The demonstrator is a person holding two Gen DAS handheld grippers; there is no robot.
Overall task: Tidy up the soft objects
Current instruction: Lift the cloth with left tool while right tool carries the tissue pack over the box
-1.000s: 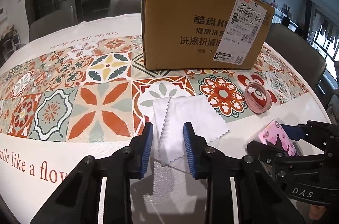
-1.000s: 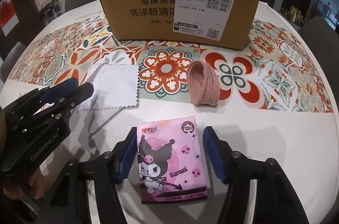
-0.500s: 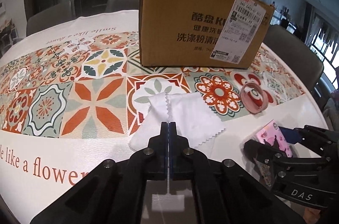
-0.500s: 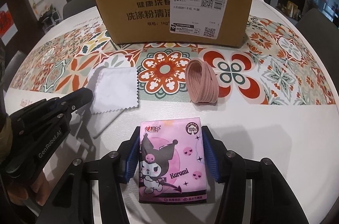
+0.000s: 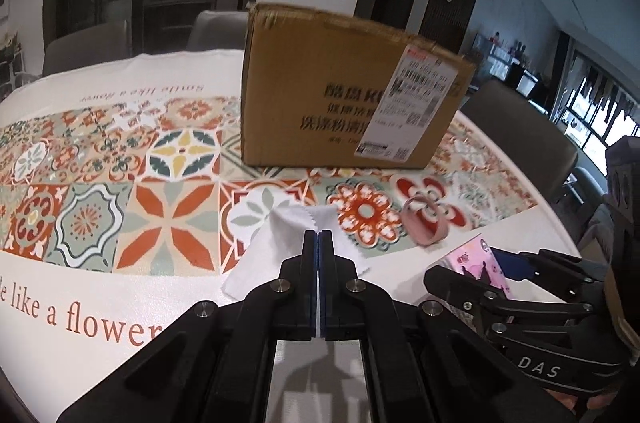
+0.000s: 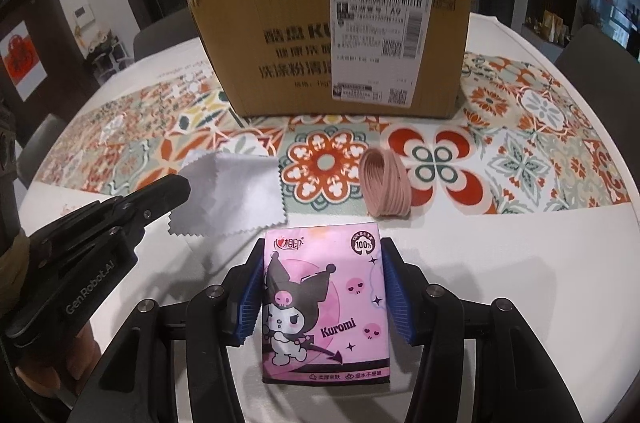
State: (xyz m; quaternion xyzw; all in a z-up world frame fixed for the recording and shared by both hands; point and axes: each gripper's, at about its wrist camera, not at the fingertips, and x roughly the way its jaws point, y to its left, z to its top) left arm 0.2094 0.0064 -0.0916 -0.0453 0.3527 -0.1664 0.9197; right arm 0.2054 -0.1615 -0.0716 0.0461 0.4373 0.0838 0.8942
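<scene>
A white cloth (image 5: 276, 243) with zigzag edges hangs pinched at its near edge in my left gripper (image 5: 319, 235), which is shut on it; the cloth peaks up off the table. From the right wrist view the cloth (image 6: 236, 195) trails from the left gripper (image 6: 180, 189). My right gripper (image 6: 324, 249) is shut on a pink Kuromi tissue pack (image 6: 324, 303), blue pads pressing both long sides. In the left wrist view the pack (image 5: 476, 259) shows between the right gripper (image 5: 468, 265) fingers.
A bundle of pink hair bands (image 6: 384, 187) lies on the patterned tablecloth (image 6: 520, 151) just beyond the pack. An open brown cardboard box (image 6: 300, 43) stands behind it at mid-table. Grey chairs ring the round table.
The left jaws closed on the cloth's near edge and pulled it up into a peak. The right jaws closed onto the tissue pack. Both grippers rose a little.
</scene>
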